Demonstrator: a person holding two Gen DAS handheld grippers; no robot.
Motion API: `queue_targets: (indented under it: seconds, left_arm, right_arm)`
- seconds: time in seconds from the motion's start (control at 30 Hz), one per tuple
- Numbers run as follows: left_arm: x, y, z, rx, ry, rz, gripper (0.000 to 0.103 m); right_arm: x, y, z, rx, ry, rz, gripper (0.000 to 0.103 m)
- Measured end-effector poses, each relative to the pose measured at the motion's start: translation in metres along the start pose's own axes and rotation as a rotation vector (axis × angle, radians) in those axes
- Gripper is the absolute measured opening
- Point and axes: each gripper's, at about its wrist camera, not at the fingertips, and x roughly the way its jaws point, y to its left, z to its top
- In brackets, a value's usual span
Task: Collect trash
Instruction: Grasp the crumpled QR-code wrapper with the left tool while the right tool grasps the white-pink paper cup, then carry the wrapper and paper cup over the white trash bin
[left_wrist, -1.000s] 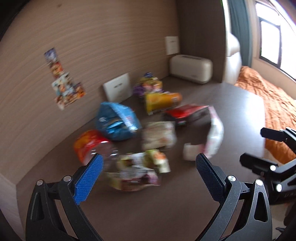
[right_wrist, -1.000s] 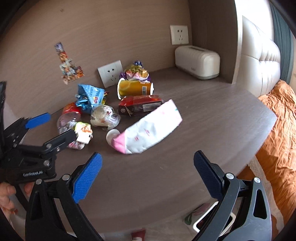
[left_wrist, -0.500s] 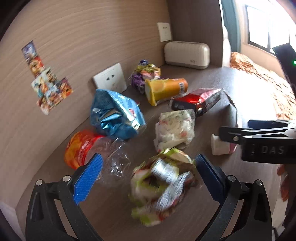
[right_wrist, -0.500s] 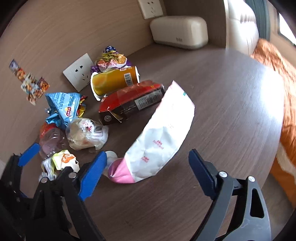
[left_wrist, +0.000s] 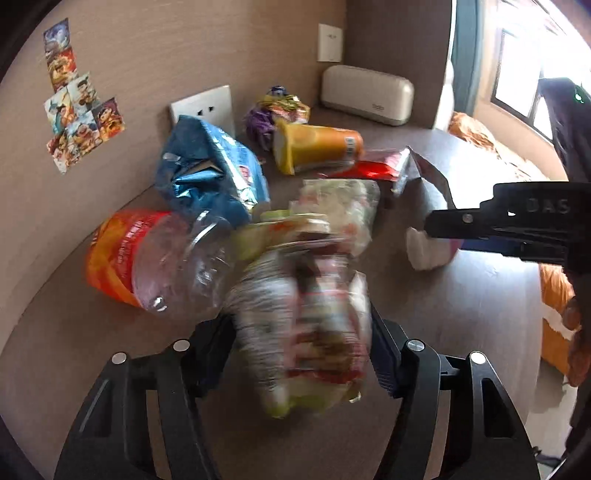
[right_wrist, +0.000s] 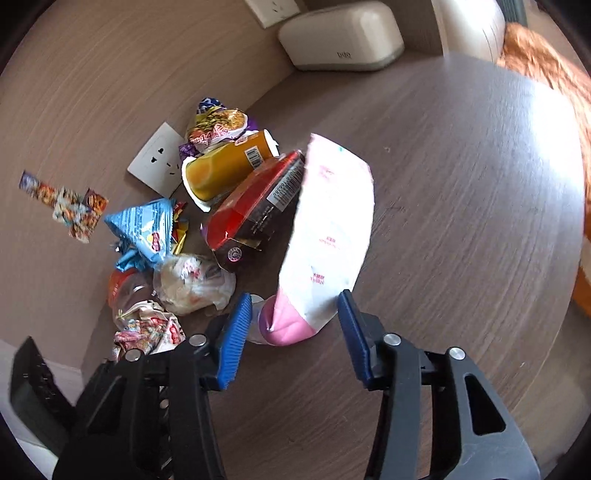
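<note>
The left tongs (left_wrist: 301, 354) are closing on a crumpled wrapper (left_wrist: 306, 314); the right tongs (right_wrist: 291, 332) are closing around a pink-ended packet (right_wrist: 325, 236), pads apart from it.

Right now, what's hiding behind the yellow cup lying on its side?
Behind the yellow cup sits a crumpled gold and purple wrapper, against the wall near the white socket. The cup covers the wrapper's lower part, so anything tucked beneath cannot be seen.

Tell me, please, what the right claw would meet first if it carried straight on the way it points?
Probably the pink and white pouch: its pink end already lies between the closing right claw pads, though contact isn't clear.
</note>
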Motion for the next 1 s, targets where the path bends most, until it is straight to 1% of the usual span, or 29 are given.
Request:
queue_targets:
  seconds: [0.1, 0.13, 0.2, 0.3, 0.33, 0.37, 0.4, 0.43, 0.47, 0.5, 0.53, 0.57, 0.67, 0.77, 0.87, 1.0]
  left_arm:
    - [0.005, -0.002, 0.005, 0.007, 0.015, -0.007, 0.066]
    - [0.003, -0.003, 0.007, 0.010, 0.003, 0.002, 0.071]
    - [0.001, -0.006, 0.011, 0.015, -0.016, -0.003, 0.076]
    - [0.006, -0.011, 0.018, 0.022, -0.020, 0.007, 0.077]
    - [0.009, -0.012, 0.020, 0.023, -0.015, 0.011, 0.076]
    - [0.013, -0.013, 0.022, 0.023, -0.010, 0.011, 0.073]
    - [0.019, -0.014, 0.023, 0.026, 0.009, 0.001, 0.056]
    - [0.023, -0.015, 0.024, 0.025, 0.022, 0.005, 0.052]
    - [0.024, -0.016, 0.026, 0.028, 0.019, 0.011, 0.052]
    - [0.024, -0.017, 0.028, 0.034, 0.016, 0.003, 0.049]
    - [0.023, -0.018, 0.028, 0.037, 0.016, 0.005, 0.047]
    - [0.023, -0.019, 0.030, 0.037, 0.015, 0.011, 0.046]
    - [0.023, -0.020, 0.030, 0.032, 0.017, 0.020, 0.044]
    - [0.018, -0.021, 0.030, 0.028, 0.011, 0.016, 0.043]
    - [0.011, -0.024, 0.028, 0.019, 0.006, -0.002, 0.043]
    - [0.000, -0.030, 0.027, 0.024, -0.003, -0.009, 0.043]
  right_arm:
    - [0.002, -0.006, 0.002, 0.034, 0.025, 0.035, 0.050]
    - [0.002, -0.007, 0.003, 0.036, 0.020, 0.024, 0.051]
    - [0.003, -0.006, 0.004, 0.021, 0.008, 0.001, 0.054]
    - [0.006, -0.007, 0.005, 0.035, 0.000, 0.007, 0.054]
    - [0.007, -0.008, 0.006, 0.039, -0.003, 0.015, 0.051]
    - [0.007, -0.008, 0.007, 0.048, -0.009, 0.030, 0.044]
    - [0.007, -0.010, 0.007, 0.059, -0.015, 0.056, 0.037]
    - [0.006, -0.012, 0.008, 0.071, -0.018, 0.081, 0.029]
    - [0.006, -0.014, 0.009, 0.080, -0.013, 0.090, 0.027]
    - [0.005, -0.016, 0.010, 0.085, -0.011, 0.099, 0.026]
    - [0.004, -0.017, 0.010, 0.086, -0.010, 0.106, 0.022]
    - [0.002, -0.017, 0.010, 0.068, -0.011, 0.099, 0.020]
    - [-0.006, -0.010, 0.008, -0.037, -0.029, 0.041, 0.019]
    - [-0.013, -0.006, 0.004, -0.094, -0.041, 0.034, 0.019]
    - [-0.024, -0.001, -0.003, -0.173, -0.073, 0.000, 0.018]
    - [-0.039, 0.005, -0.010, -0.256, -0.101, -0.016, 0.018]
